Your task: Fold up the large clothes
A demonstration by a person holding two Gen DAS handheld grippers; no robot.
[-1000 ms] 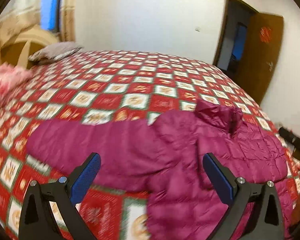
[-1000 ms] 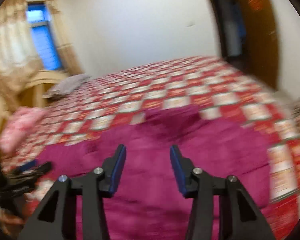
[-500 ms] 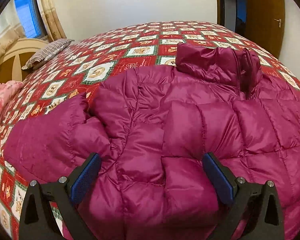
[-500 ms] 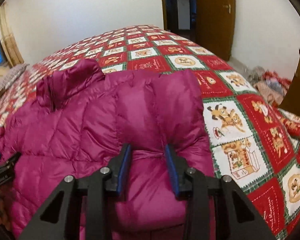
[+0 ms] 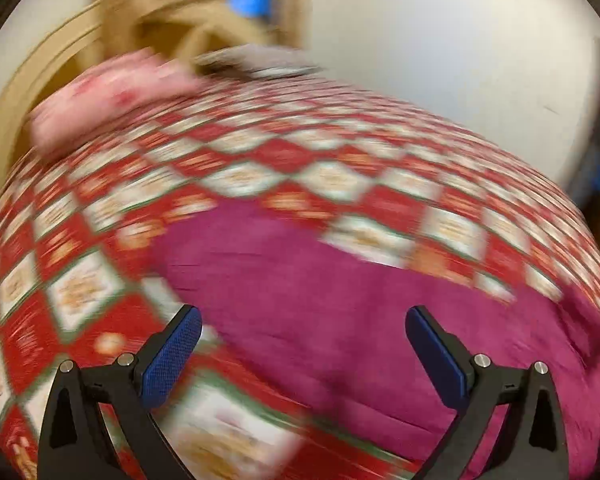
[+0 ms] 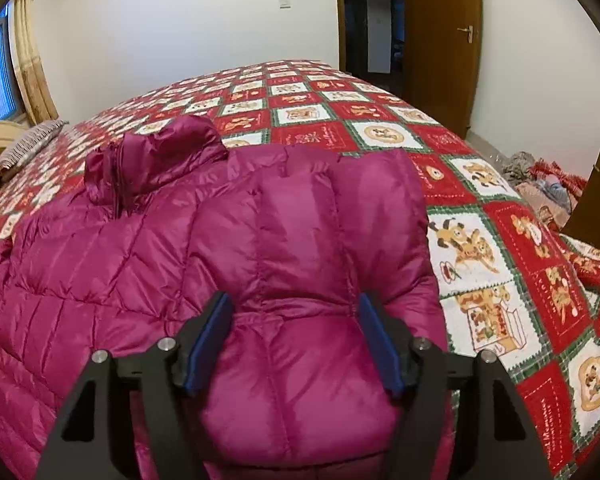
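Note:
A magenta quilted puffer jacket [image 6: 148,248] lies spread on the bed, collar [image 6: 156,156] toward the far side. Its right sleeve [image 6: 308,240] is folded over the body. My right gripper [image 6: 296,328] straddles the sleeve's end, its blue pads against the puffy fabric on both sides. In the blurred left wrist view, my left gripper [image 5: 304,340] is wide open and empty above the jacket's other sleeve [image 5: 300,280], which lies flat on the bedspread.
The bed has a red, white and green patchwork bedspread [image 6: 500,260]. A pink blanket [image 5: 112,100] and a grey pillow [image 6: 24,148] lie by the headboard. A brown door [image 6: 440,40] stands open at the back right. Clutter [image 6: 548,184] sits on the floor to the right.
The left view has swung left, from the jacket's body to its outstretched sleeve, and is blurred by motion. My right gripper's jaws have spread a little wider around the folded sleeve.

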